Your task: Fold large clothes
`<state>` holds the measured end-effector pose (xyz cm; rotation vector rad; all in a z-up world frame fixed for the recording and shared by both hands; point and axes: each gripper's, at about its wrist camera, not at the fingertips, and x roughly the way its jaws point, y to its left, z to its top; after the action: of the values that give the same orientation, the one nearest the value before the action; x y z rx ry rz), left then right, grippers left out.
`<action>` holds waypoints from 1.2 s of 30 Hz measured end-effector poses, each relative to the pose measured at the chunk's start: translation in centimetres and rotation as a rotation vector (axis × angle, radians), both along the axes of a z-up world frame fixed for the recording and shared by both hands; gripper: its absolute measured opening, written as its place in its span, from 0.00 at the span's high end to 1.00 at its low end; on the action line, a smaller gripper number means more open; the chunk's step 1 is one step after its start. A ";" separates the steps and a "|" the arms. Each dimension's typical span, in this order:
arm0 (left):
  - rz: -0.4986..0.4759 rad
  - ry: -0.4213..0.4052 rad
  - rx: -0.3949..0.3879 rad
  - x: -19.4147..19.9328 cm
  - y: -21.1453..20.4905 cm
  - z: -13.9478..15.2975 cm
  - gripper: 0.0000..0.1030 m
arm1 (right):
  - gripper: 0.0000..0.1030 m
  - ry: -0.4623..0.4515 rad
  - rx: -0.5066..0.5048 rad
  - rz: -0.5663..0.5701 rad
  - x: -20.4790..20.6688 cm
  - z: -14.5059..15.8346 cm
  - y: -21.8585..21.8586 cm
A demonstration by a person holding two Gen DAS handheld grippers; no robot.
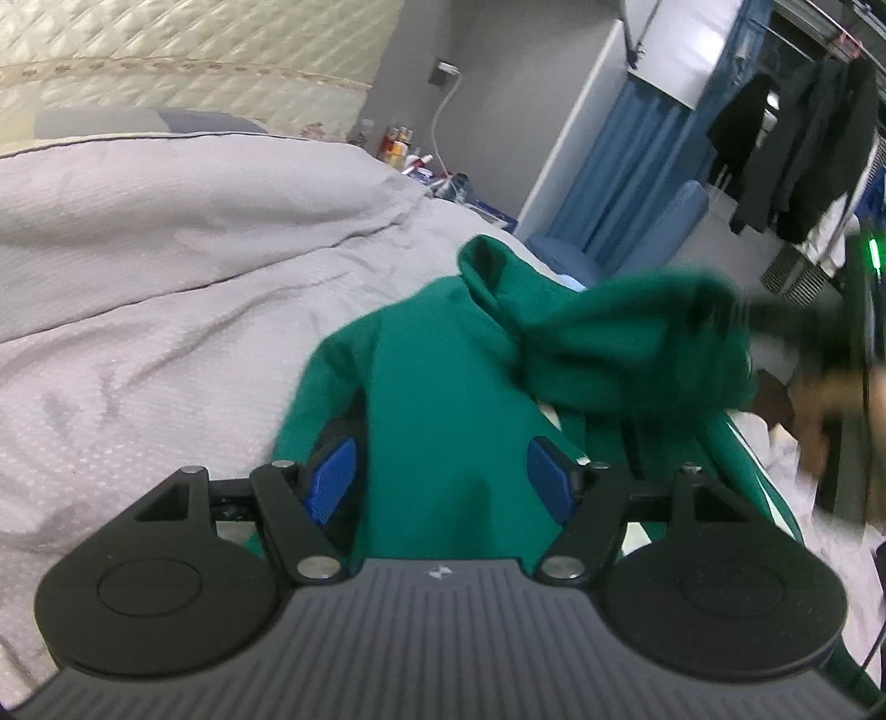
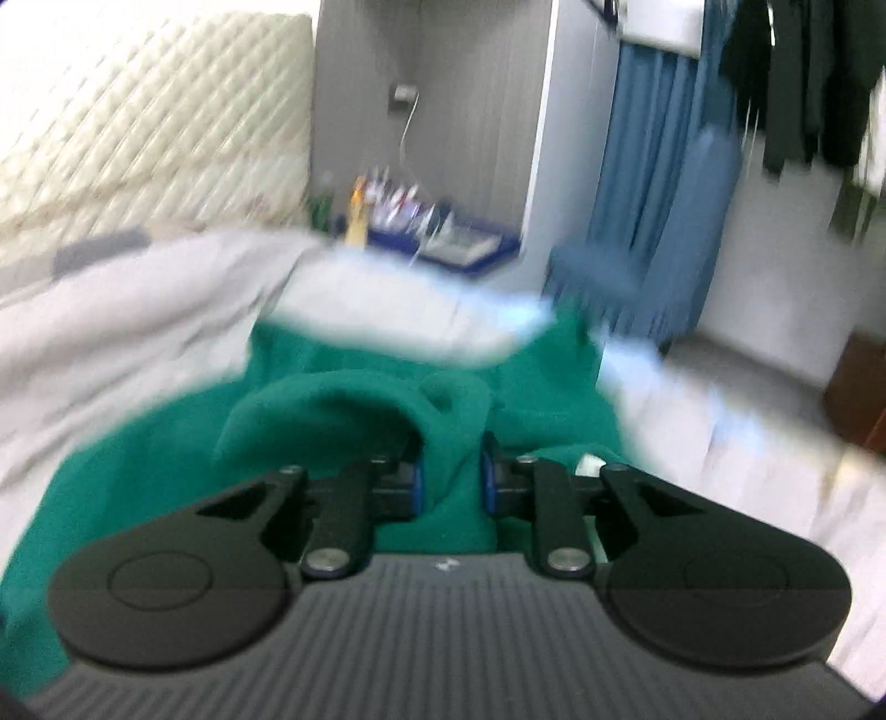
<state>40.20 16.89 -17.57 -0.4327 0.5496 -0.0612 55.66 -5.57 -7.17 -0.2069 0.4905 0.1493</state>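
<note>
- The green hoodie [image 1: 443,360] lies on the grey bedspread [image 1: 166,277] — long axis away from the cameras, hood far.
- Left gripper [image 1: 440,476]: fingers spread wide, fabric between them.
- Right gripper [image 2: 448,473]: clamped on a hoodie fold.

A bed with a grey cover [image 1: 166,232] stands before a quilted headboard [image 1: 183,50]; blue curtains [image 1: 626,160] and, seemingly, dark hanging clothes [image 1: 797,138] behind.

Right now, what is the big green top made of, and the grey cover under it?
The big green hooded top looks like soft, thick matte knit, maybe fleece: it bunches in fat rounded folds. The grey bed cover looks like thin woven cotton, with a fine dotted texture and sharp creases. Both are guesses.
</note>
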 end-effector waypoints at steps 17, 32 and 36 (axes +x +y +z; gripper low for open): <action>0.052 -0.043 0.034 4.6 2.4 -4.0 0.29 | 0.78 -0.146 -0.126 -0.247 28.6 2.1 1.8; 0.030 -0.026 -0.025 6.5 2.6 -6.3 0.28 | 0.61 -0.035 0.059 -0.243 29.5 -6.2 -2.4; 0.011 -0.029 -0.019 5.9 2.4 -5.5 0.28 | 0.58 -0.046 0.126 -0.218 25.7 -4.6 -3.8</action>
<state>46.10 19.29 -23.08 -0.4527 0.5182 -0.0626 81.33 -9.32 -11.79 -0.0331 0.4531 -0.0379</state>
